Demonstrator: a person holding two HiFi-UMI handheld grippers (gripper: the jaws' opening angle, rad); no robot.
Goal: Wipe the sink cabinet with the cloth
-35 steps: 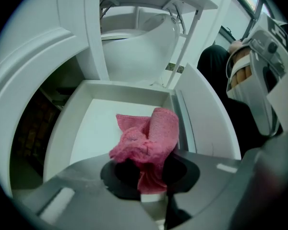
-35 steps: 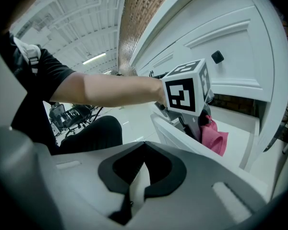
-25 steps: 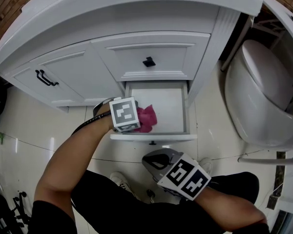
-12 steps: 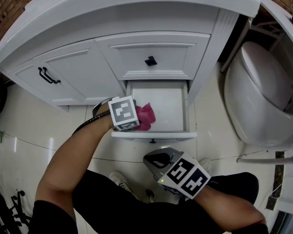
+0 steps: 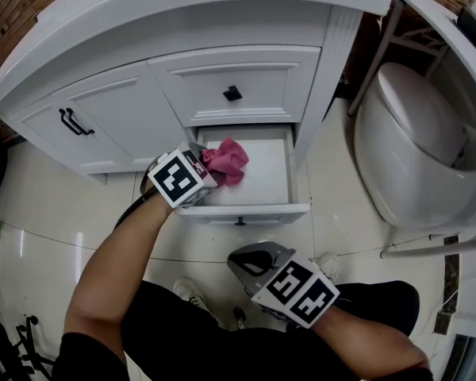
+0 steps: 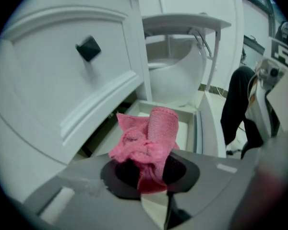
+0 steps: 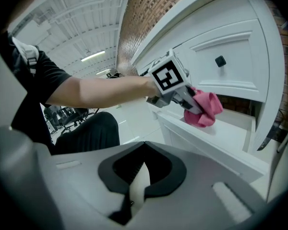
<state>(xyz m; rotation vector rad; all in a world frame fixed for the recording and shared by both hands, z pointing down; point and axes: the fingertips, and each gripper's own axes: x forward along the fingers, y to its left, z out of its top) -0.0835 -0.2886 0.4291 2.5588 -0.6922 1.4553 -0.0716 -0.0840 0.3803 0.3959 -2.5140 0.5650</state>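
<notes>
Cloth (image 5: 224, 162) clamped in the left gripper (image 6: 149, 171) is held over the open drawer (image 5: 246, 211) of the sink cabinet (image 5: 127, 117), the right gripper (image 7: 140, 174) closed on nothing; wiping looks in hand, and a pressed sweep is called for next.

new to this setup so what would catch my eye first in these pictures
The bright pink cloth stands out, pinched by the left gripper above the open bottom drawer of the white sink cabinet. Next comes the right gripper, its fingers closed on nothing, held low over the person's lap, and the white toilet at the right of the head view.
</notes>
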